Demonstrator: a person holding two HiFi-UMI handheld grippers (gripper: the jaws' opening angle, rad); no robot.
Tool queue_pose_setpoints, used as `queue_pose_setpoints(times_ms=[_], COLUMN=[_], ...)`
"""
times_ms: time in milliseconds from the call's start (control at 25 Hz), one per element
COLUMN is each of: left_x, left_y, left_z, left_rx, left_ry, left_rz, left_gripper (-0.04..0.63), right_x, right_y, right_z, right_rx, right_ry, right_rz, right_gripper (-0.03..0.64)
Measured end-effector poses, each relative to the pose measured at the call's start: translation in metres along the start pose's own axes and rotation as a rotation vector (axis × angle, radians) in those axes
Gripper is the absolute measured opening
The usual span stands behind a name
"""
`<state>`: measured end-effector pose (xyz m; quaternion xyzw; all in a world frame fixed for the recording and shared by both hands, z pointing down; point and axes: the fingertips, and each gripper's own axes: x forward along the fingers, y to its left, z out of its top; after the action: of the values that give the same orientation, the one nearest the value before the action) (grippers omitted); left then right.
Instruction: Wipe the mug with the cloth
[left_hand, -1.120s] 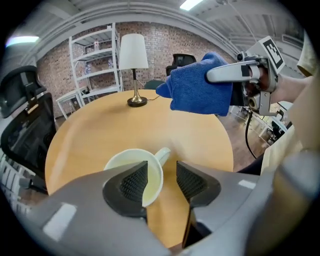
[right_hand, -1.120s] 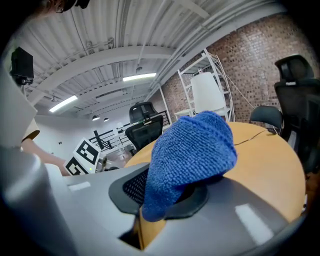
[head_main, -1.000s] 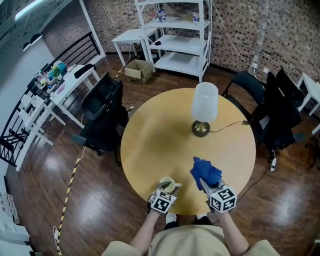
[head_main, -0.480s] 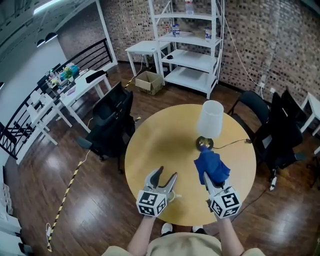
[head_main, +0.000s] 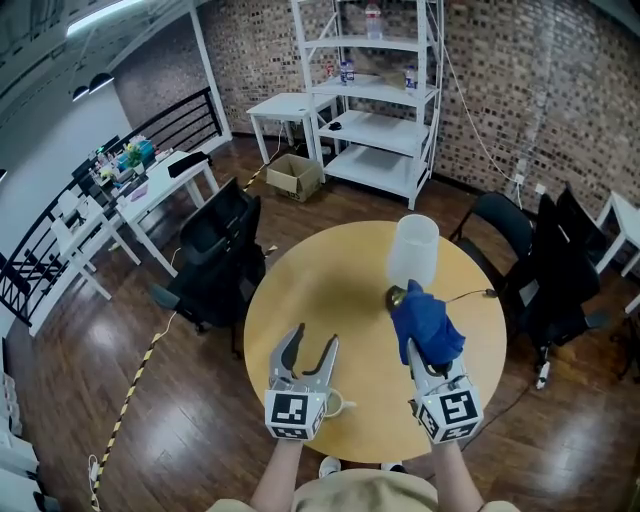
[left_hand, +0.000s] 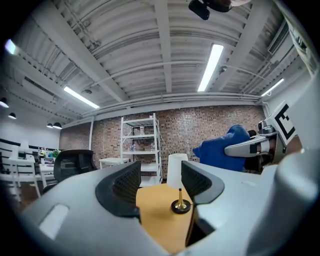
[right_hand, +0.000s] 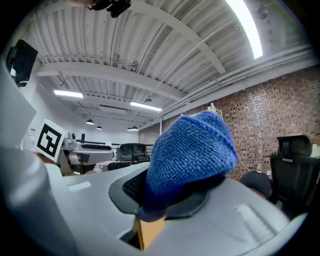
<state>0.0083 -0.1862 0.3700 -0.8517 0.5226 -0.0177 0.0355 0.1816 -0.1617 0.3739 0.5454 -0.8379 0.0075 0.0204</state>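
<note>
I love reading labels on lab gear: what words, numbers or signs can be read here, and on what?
No words or numbers can be read anywhere.
Left cube, right cube: black-and-white square patterns, no letters.
Shelf bottles: labels too small to read.
Box: no legible print.
</note>
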Motion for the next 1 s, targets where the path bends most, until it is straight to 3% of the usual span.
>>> queue_pose_setpoints(times_ms=[200,440,1000], left_x=[0.01,0.017,0.027], left_y=[-0.003,0.001,0.001], left_z=[-0.003,0.009,0.006], left_rx=[0.014,0.084,0.041], left_ry=[0.003,-0.03,-0.023], left_rz=[-0.005,0.028,0.034], left_gripper=[0.227,0.222,0.209], right_x=[0.006,0.009,0.008], right_y=[-0.004,-0.004,-0.011], right_z=[0.006,0.009,0.012], right_rx=[-0.018,-0.067,-0.075], right_ry=[-0.02,-0.008,-0.005], right_rz=[0.0,-0.026,-0.04], right_gripper=[0.061,0.061,0.061])
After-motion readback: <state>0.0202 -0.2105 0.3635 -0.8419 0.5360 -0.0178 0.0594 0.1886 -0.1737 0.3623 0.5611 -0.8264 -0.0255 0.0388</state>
